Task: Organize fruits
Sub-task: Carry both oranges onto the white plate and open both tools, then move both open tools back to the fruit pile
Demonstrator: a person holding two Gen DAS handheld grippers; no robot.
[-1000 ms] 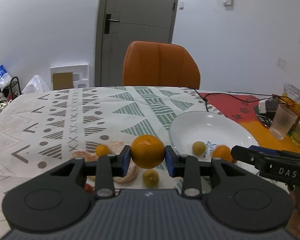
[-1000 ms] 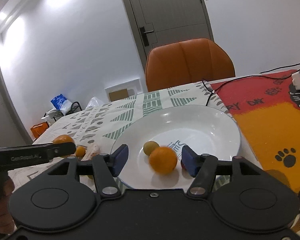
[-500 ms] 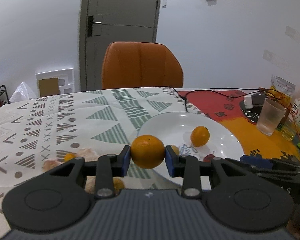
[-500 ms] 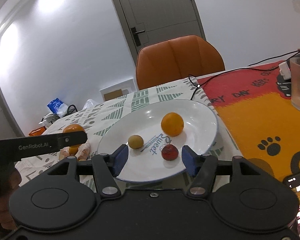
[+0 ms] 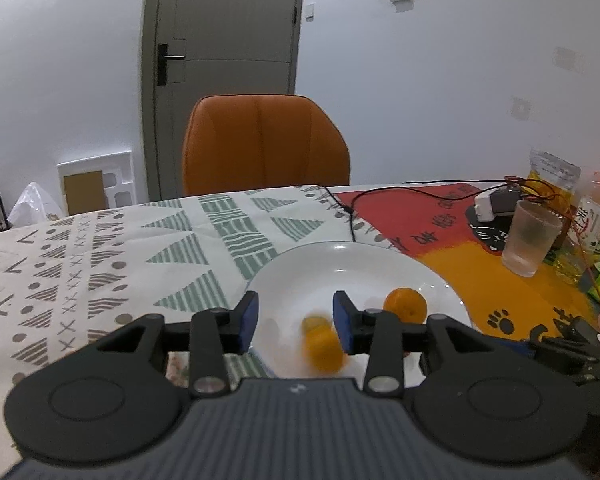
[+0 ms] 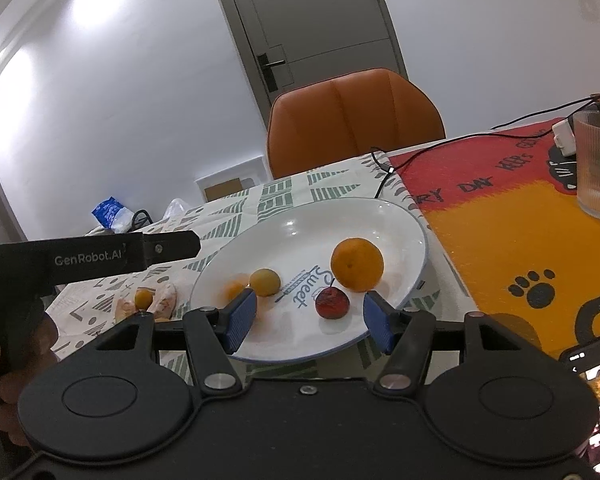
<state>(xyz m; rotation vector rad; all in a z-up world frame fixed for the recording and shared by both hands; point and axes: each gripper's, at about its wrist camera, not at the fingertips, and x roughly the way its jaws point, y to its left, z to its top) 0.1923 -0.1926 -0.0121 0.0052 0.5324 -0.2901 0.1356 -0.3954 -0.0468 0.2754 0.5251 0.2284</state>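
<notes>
Left gripper (image 5: 294,320) jaws just opened, blurred round orange mandarin (image 5: 325,349) dropping free onto white ceramic plate (image 5: 352,264); keep low near its left rim, right gripper (image 6: 309,319) agape, empty.

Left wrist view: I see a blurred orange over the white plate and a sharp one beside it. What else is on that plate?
Observer: A dark red fruit with a stem lies on the white plate, near its front rim.
Operator: Is any fruit off the plate?
Observer: Yes, a small orange fruit sits on the tablecloth left of the plate, against pale peel pieces.
Operator: Are the right tongs carrying anything?
Observer: No, the right tongs are open and empty.
</notes>
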